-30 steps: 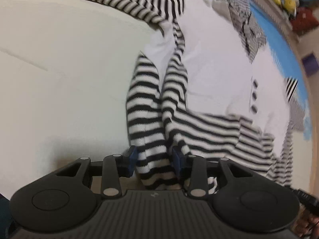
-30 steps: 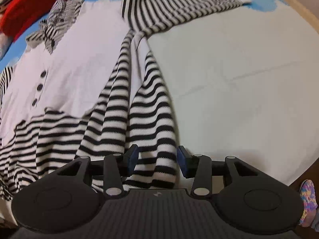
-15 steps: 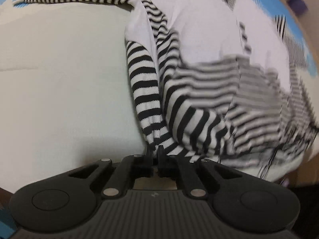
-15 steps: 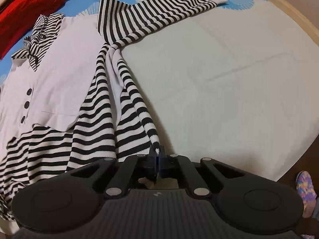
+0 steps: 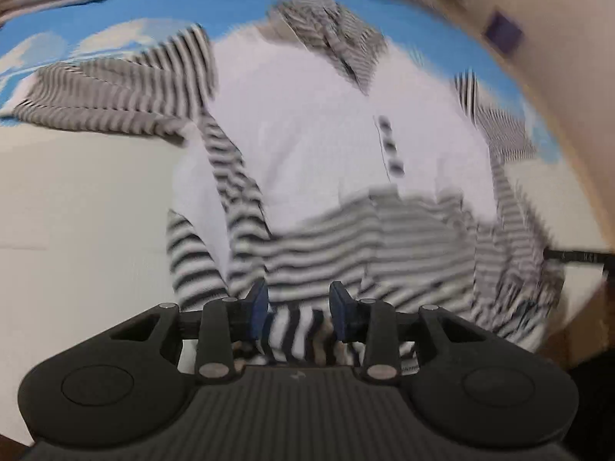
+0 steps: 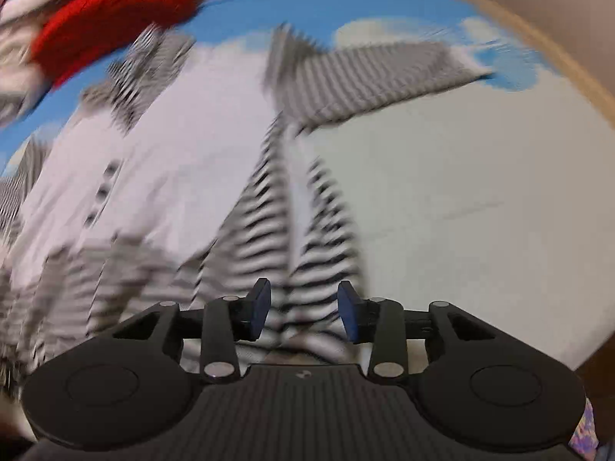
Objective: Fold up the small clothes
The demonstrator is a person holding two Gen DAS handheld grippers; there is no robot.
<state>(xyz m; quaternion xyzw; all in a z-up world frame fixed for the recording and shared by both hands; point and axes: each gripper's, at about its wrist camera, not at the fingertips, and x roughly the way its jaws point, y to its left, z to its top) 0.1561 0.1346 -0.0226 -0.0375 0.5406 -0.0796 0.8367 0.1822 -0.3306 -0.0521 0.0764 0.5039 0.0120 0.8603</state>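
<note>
Meanwhile, the striped shirt (image 5: 326, 161) lay spread on the pale bench (image 6: 480, 199), its hem between the opening jaws of both the left tool (image 5: 298, 309) and right tool (image 6: 303, 309), neither gripping it.

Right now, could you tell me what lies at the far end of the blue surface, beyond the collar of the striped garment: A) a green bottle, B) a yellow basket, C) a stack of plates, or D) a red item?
D: a red item lies beyond the collar of the striped garment, on the blue surface; it also shows at the top of the left wrist view.
</note>
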